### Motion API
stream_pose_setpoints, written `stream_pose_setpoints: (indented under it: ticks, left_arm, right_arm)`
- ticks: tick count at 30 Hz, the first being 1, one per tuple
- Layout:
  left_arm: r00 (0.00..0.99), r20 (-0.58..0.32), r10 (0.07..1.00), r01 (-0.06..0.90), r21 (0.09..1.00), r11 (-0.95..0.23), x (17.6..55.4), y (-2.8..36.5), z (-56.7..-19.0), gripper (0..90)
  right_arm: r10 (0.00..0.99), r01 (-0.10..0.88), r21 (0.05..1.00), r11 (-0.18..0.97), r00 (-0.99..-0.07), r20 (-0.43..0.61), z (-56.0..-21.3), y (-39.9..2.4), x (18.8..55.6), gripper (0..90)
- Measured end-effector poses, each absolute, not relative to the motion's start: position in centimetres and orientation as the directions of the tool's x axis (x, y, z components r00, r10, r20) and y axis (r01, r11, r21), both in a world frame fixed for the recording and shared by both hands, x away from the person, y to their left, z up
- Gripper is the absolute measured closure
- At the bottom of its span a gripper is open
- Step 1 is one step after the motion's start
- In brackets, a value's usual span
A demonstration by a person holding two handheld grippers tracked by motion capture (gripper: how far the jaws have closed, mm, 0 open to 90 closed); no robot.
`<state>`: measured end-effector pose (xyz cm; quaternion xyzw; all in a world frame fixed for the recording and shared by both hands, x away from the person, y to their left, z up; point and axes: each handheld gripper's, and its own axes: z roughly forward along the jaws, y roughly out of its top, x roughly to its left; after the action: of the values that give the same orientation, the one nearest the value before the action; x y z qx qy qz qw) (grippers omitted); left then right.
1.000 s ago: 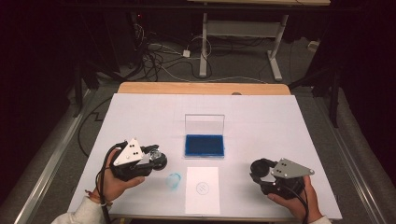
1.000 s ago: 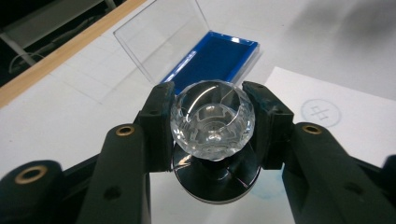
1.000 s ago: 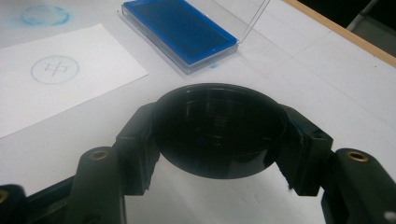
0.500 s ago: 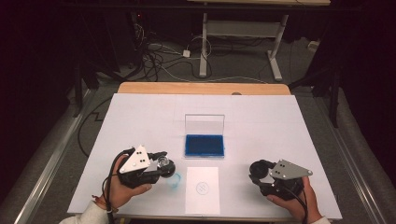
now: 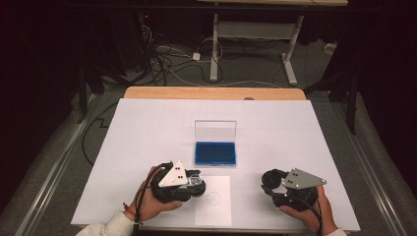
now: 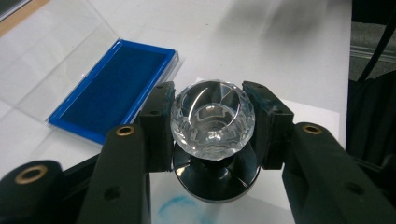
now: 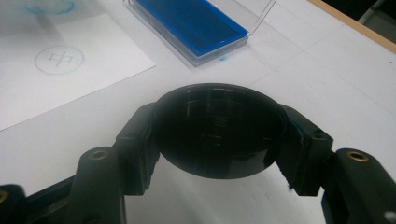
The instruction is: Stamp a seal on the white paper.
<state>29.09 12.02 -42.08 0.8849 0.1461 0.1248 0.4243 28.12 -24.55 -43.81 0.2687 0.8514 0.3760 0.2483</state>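
A person sits at a white table (image 5: 147, 128) with a gripper in each hand. In the middle of the table lies a blue ink pad (image 5: 215, 153) in a clear case, and its clear lid (image 5: 215, 131) stands up behind it. Just in front of the ink pad lies a small sheet of white paper (image 5: 214, 199) with a round blue mark (image 5: 213, 198) printed on it. The left gripper (image 6: 212, 123) is clamped tight on a stamp (image 6: 213, 122) that has a clear, shiny knob on top and a round black base below. It holds the stamp at the left edge of the paper, near the front left corner of the ink pad. A faint blue smudge (image 6: 180, 207) shows on the table right under the stamp. The right gripper (image 7: 218, 133) squeezes a round black cap (image 7: 218, 130) between its jaws. It sits in front of the ink pad and off to the right, well apart from the paper.
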Motion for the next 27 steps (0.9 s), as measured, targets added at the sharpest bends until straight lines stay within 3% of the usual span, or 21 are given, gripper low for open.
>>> stream_pose_setpoints:
  ticks: [13,27]
  left_arm:
    - [0.960,0.076,0.269,0.120,0.759,-0.640,29.6,8.7,-43.3,55.1]
    - [0.966,0.086,0.243,0.101,0.742,-0.663,29.9,7.5,-44.4,55.0]
  right_arm:
    - [0.641,0.275,0.767,0.580,-0.735,-0.222,-43.9,-24.5,28.1,38.0]
    - [0.637,0.276,0.759,0.590,-0.736,-0.228,-44.0,-24.5,28.1,38.0]
